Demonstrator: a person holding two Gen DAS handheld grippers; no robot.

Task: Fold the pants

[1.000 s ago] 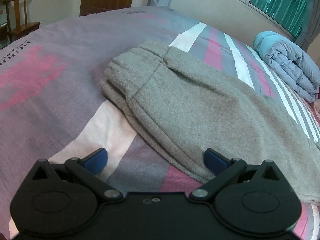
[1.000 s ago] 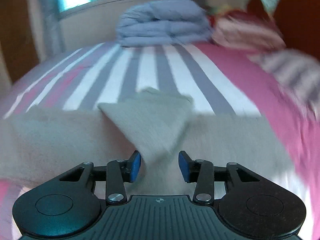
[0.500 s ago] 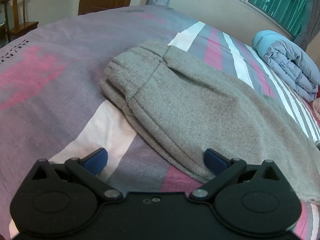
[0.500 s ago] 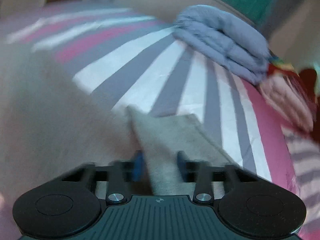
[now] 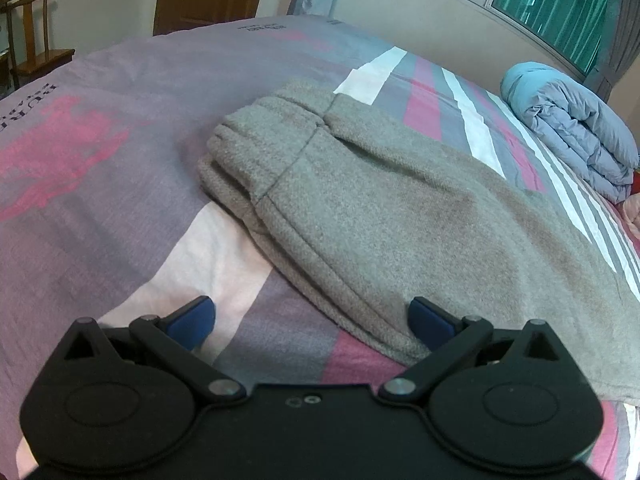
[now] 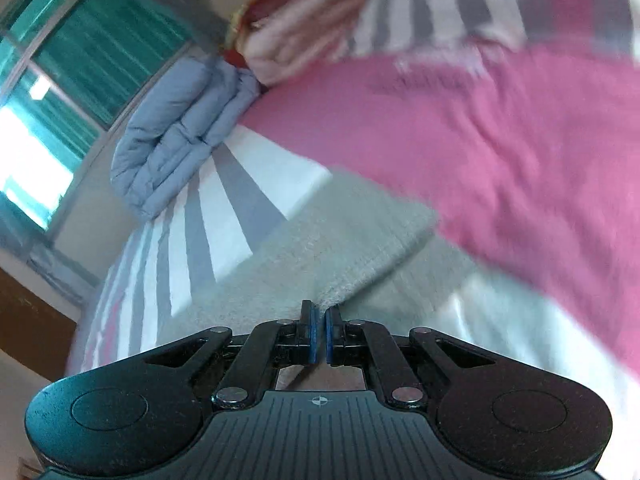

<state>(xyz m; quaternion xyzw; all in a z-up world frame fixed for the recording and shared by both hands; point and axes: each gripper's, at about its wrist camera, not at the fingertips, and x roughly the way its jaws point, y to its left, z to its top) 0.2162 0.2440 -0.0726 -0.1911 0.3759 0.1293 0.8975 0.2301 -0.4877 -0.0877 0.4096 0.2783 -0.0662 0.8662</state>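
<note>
Here the grey pants [image 5: 380,216] are lying across the middle of the striped bed [image 5: 100,200]. The right gripper [image 6: 320,330] is pinching their cuff end; the left gripper [image 5: 312,320] is hovering spread wide beside the near hem. A folded blue duvet [image 5: 572,128] is sitting by the bed's far edge.

Far leg end of the grey pants [image 5: 400,216] cut off by the left wrist frame's right edge, bedspread [image 6: 500,152] smeared by motion blur in the right wrist view, pillows [image 6: 320,32] indistinct, chair [image 5: 32,40] clipped at the left border
</note>
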